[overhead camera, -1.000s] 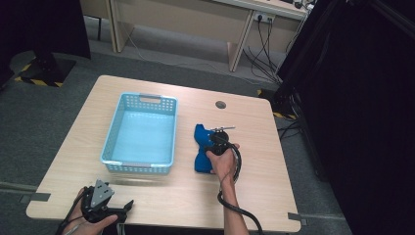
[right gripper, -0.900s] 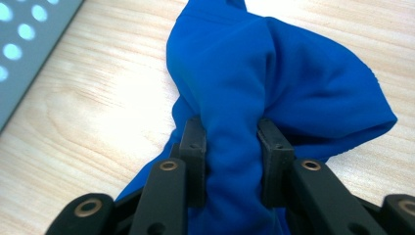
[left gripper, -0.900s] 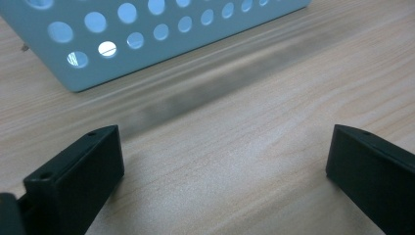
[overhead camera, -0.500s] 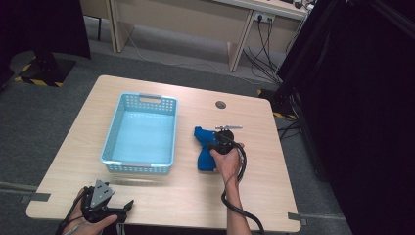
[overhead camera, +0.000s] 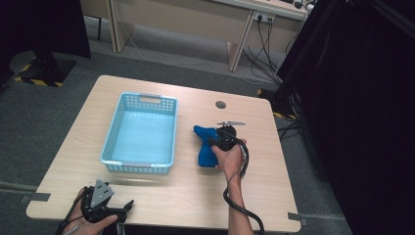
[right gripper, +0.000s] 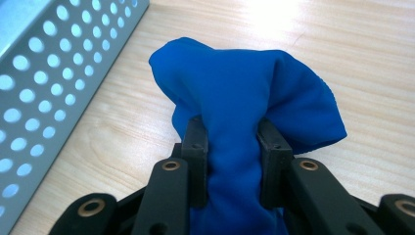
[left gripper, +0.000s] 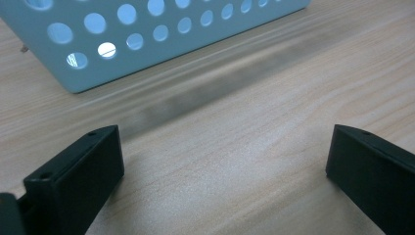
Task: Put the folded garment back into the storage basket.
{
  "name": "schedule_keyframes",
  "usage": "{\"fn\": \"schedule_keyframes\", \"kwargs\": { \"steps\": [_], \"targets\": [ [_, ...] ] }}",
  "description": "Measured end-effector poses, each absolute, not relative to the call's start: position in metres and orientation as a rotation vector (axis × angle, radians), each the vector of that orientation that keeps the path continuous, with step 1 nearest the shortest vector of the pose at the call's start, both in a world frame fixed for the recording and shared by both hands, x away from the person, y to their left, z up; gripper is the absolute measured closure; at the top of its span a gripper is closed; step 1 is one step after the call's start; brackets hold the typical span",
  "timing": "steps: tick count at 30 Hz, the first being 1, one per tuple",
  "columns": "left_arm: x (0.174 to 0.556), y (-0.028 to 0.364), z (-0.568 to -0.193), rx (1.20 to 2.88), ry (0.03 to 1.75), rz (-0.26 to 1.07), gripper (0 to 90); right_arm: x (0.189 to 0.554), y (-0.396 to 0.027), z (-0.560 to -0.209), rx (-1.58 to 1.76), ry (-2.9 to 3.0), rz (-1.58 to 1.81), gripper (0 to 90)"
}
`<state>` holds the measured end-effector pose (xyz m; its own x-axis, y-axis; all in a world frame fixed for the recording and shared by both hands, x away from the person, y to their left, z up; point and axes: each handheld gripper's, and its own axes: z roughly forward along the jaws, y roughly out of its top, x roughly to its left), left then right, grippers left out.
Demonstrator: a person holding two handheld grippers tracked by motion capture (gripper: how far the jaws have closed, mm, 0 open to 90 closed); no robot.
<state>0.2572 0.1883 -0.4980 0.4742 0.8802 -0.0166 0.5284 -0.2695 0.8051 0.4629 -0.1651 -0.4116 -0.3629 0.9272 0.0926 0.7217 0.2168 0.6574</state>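
A bunched blue cloth (overhead camera: 205, 146) lies right of the light blue perforated basket (overhead camera: 142, 134) on the wooden table. My right gripper (overhead camera: 221, 141) is shut on the cloth, its black jaws pinching a fold of the fabric (right gripper: 235, 147) and lifting it a little off the table. The cloth bulges out beyond the jaws in the right gripper view. My left gripper (overhead camera: 125, 205) rests at the table's near left corner, open, with only bare wood between its jaws (left gripper: 220, 161). The basket's near wall (left gripper: 147, 34) stands just ahead of it.
The basket (right gripper: 44, 73) is empty and sits left of the held cloth. A round cable hole (overhead camera: 220, 104) is in the table (overhead camera: 293, 186) behind the right hand. Desks, cables and a black curtain stand beyond the table.
My right gripper has risen slightly with the blue cloth pinched in it, pulling the cloth up off the table. The left gripper has stayed put.
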Motion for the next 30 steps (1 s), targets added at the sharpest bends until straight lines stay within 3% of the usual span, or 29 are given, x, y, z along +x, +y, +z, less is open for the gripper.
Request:
{"fn": "schedule_keyframes", "kwargs": {
  "steps": [30],
  "targets": [
    [0.257, 0.188, -0.498, 1.941, 1.172, 0.571, 0.0, 0.461, -0.152, -0.381, 1.485, 2.211, 0.935, 71.3]
  ]
}}
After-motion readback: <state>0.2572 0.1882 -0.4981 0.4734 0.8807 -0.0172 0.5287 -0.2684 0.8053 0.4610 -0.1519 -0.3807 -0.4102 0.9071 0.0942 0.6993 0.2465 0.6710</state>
